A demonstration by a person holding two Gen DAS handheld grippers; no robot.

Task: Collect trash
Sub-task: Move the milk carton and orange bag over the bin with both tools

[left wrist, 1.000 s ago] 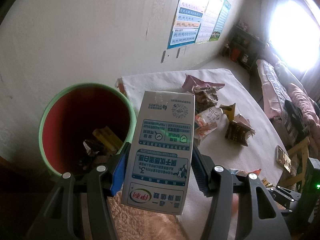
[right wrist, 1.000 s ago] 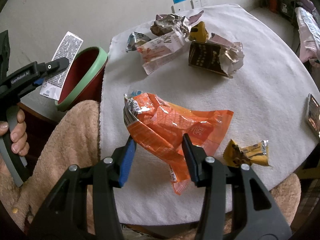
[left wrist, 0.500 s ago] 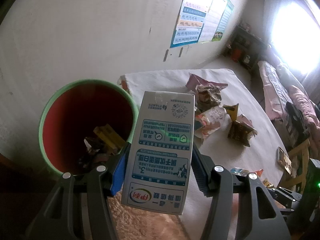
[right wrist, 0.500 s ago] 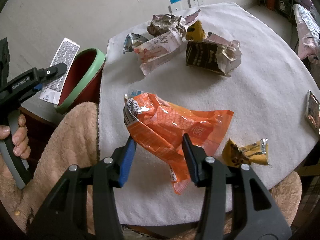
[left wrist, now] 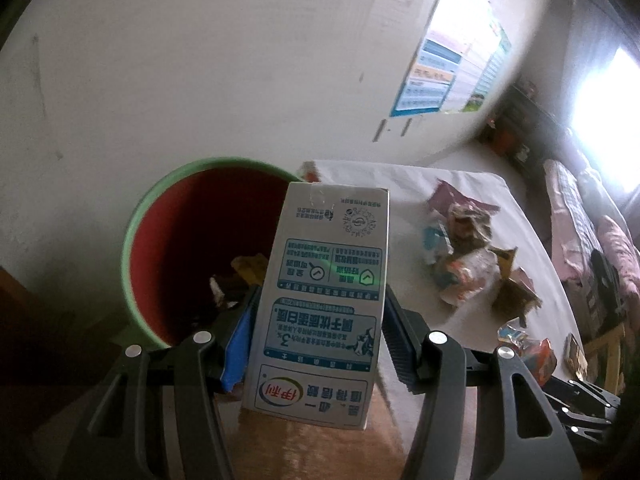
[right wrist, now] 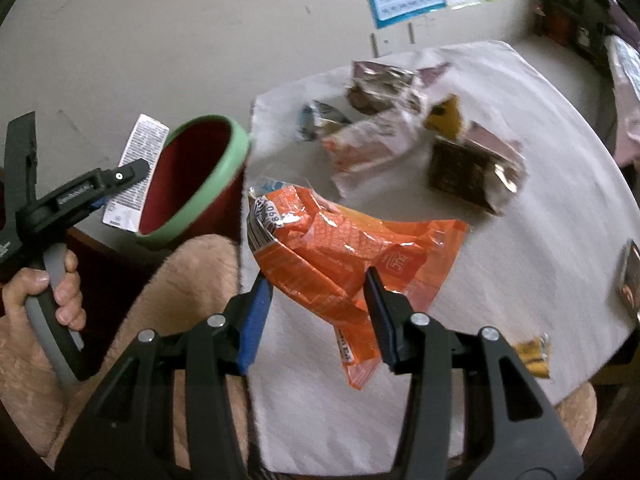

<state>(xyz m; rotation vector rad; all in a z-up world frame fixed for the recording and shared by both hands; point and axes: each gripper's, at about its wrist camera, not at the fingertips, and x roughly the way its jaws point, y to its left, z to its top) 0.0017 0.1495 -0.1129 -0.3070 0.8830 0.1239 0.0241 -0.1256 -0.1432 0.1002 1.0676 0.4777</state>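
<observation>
My left gripper (left wrist: pixel 318 340) is shut on a white and blue milk carton (left wrist: pixel 324 300), held upright in the air just right of a red bin with a green rim (left wrist: pixel 132 232). The bin holds a few wrappers (left wrist: pixel 240 276). In the right wrist view the carton (right wrist: pixel 134 172) hangs beside the bin (right wrist: pixel 208 184), left of the table. My right gripper (right wrist: pixel 316 308) is shut on an orange snack bag (right wrist: pixel 348 248) and holds it above the white tablecloth (right wrist: pixel 540 240).
Several crumpled wrappers (right wrist: pixel 400 136) and a dark brown packet (right wrist: pixel 464 176) lie at the far side of the table. A small yellow wrapper (right wrist: pixel 532 354) lies near the front right edge. A beige fuzzy cushion (right wrist: pixel 172 280) sits below the bin.
Both grippers have risen and tilted, so the bin and table look lower and farther. The left gripper with the carton has moved nearer the bin's rim. Both grips are unchanged.
</observation>
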